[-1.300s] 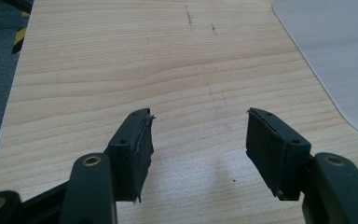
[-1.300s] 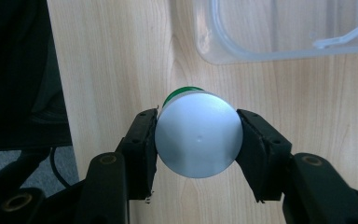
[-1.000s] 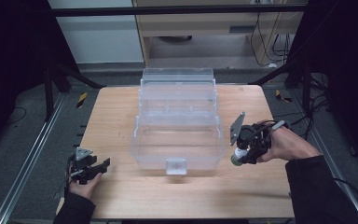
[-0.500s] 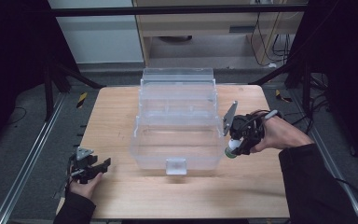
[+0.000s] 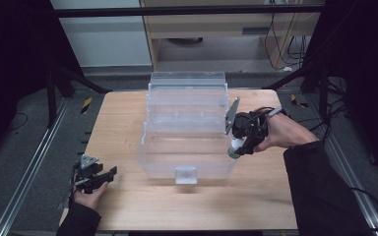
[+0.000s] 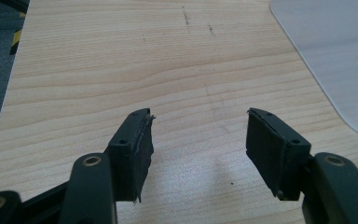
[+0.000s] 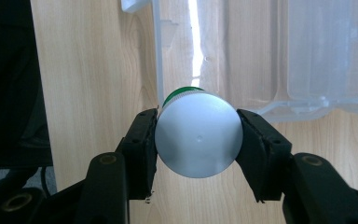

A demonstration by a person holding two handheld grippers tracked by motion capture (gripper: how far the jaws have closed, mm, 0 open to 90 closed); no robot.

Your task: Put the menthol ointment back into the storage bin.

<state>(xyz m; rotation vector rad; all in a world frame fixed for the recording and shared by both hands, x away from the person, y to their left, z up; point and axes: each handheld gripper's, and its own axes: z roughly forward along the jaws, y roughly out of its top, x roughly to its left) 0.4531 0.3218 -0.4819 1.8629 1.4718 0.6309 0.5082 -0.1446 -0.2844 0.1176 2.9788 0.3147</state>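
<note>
1. We saw the right gripper (image 7: 196,140) clenched on a white bottle (image 7: 198,134), one black pad pressed to each side of its round body, with the flat white end facing the camera and a thin green band showing at the far end.
2. In the high view the right gripper (image 5: 240,142) sat in the person's right hand (image 5: 280,132) at the right end of the clear plastic box (image 5: 187,132), and the bottle (image 5: 235,150) pointed down and toward the person, its lower end level with the box's front right corner.
3. We could not tell from above whether the bottle touched the box wall; it hung just beside it, above the wooden table (image 5: 123,118).
4. In the right gripper view the transparent wall of the box (image 7: 279,56) ran behind the bottle, with the table's grain showing through it.
5. The left gripper (image 6: 198,140) was released: its two pads stood apart with nothing between them, over bare wood.
6. From above, the left gripper (image 5: 98,176) rested near the front left corner of the table in the left hand (image 5: 86,194), well apart from the box.
7. The box stood at the middle of the table, its lid raised toward the far edge and a small latch (image 5: 186,174) on its front wall.
8. A pale sheet of clear plastic (image 6: 335,51) filled the upper right of the left gripper view.
</note>
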